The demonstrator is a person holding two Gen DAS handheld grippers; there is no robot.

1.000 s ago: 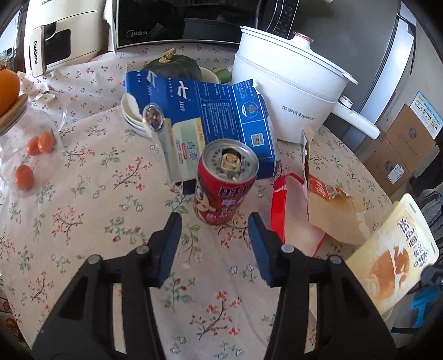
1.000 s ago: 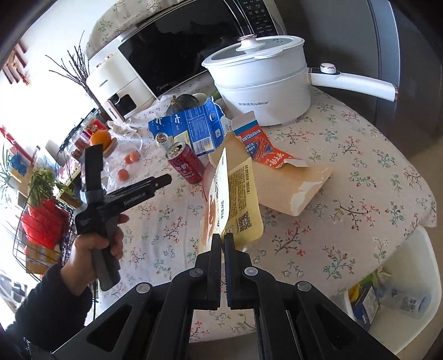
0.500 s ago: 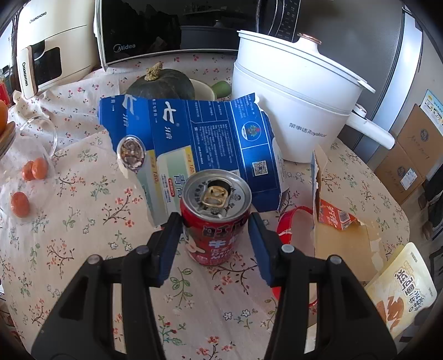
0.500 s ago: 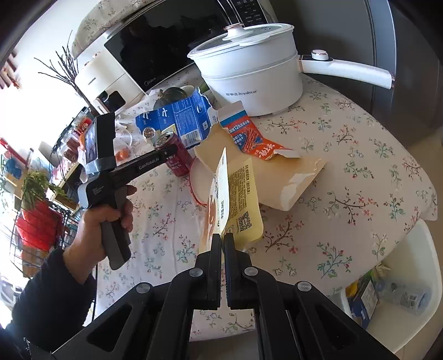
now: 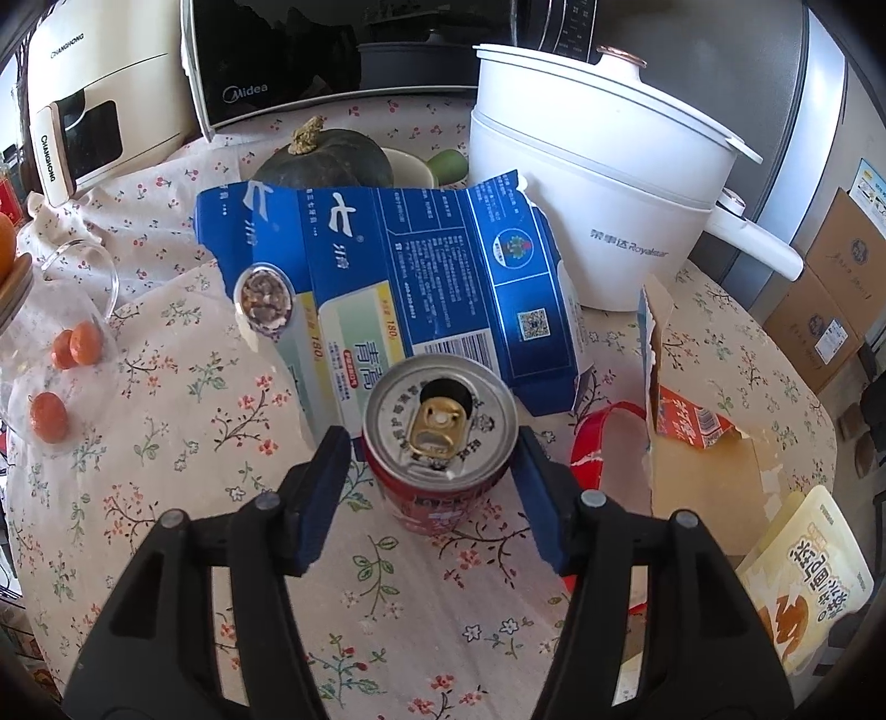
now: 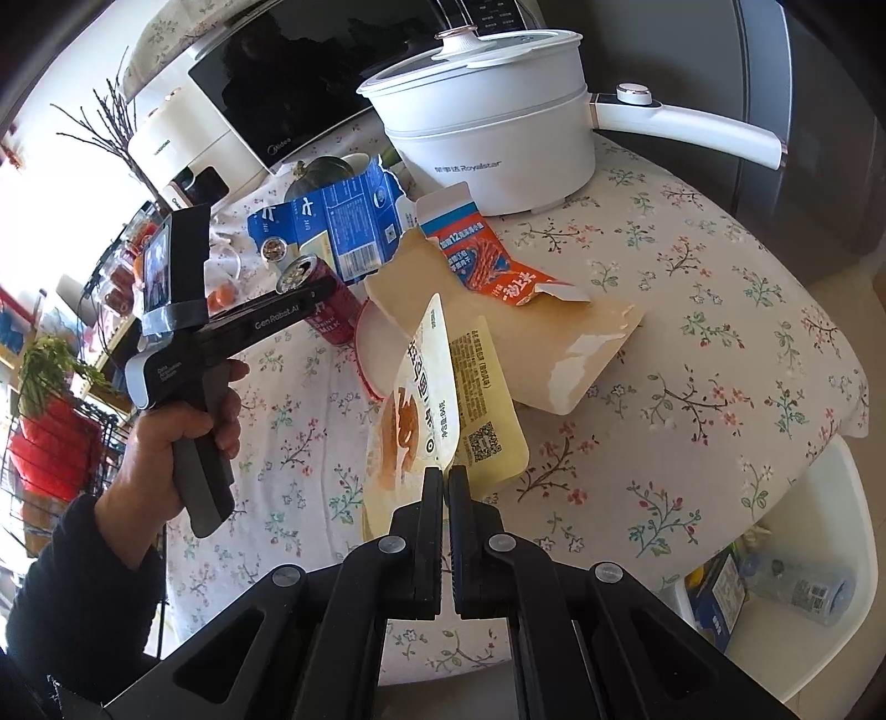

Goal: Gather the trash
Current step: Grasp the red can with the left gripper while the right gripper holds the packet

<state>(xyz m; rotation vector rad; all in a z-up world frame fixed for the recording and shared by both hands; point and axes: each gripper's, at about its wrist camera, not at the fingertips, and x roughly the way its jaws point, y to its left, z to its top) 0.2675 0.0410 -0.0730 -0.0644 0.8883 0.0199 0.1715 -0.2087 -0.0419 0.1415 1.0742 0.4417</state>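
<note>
An opened red drink can stands upright on the floral tablecloth. My left gripper is open, with one blue pad on each side of the can; contact cannot be told. The can also shows in the right wrist view, partly behind the left gripper. My right gripper is shut on a yellow snack pouch and holds it above the table's front edge; the pouch also shows in the left wrist view. A torn blue carton lies behind the can. A torn orange-and-tan carton lies to its right.
A white electric pot with a long handle stands at the back right. A dark squash, a microwave and a cream appliance are behind. A glass cover with small oranges is at left. A white bin sits below the table.
My left gripper has moved forward over the table until the red can stands between its open fingers. My right gripper keeps hold of the yellow pouch, nearly still.
</note>
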